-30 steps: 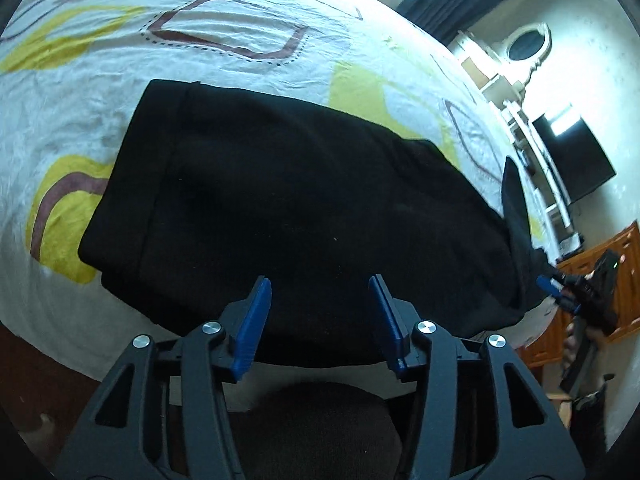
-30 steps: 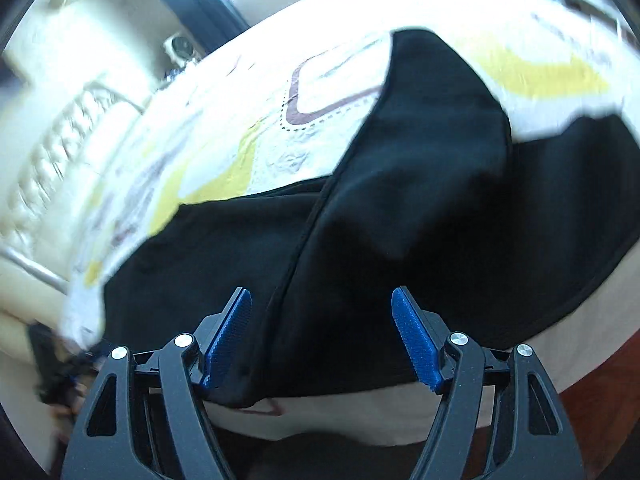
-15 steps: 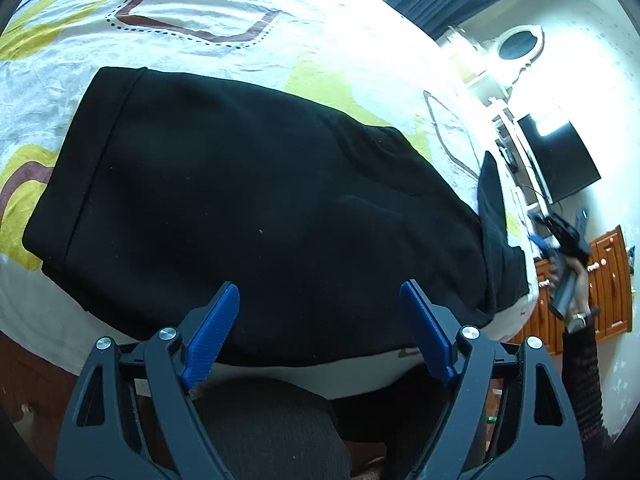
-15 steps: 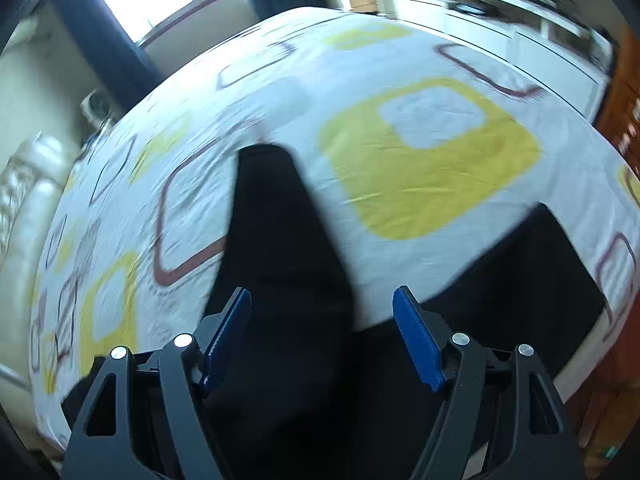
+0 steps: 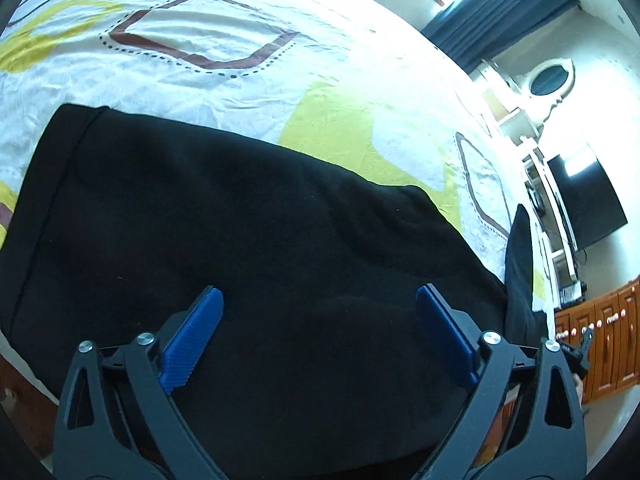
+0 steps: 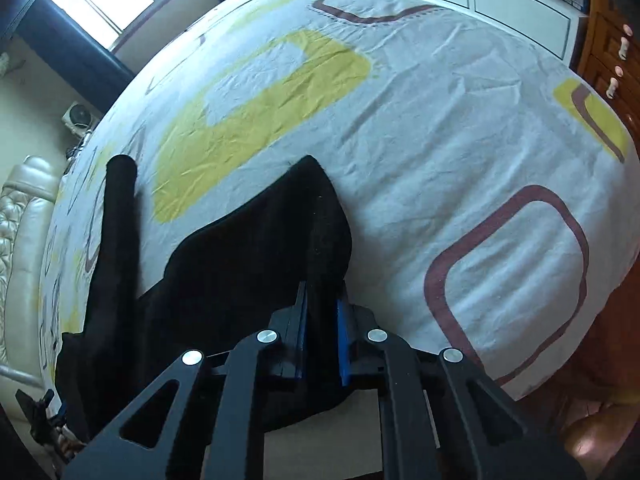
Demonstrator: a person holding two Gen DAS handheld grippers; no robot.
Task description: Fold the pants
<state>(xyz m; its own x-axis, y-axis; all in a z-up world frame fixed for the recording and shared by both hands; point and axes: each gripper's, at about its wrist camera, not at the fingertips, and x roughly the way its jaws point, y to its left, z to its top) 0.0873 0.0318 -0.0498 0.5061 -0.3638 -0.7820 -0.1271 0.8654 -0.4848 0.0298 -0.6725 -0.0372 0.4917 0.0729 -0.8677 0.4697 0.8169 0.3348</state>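
The left gripper stands wide and is opening further, its blue pads hanging over the black pants with nothing pinched between them. The right gripper is closing — its narrow jaws press on a fold of the pants' edge. The pants lie spread across the near side of a bed, on a white sheet patterned in yellow and brown. One dark strip trails off separately toward the left in the right wrist view.
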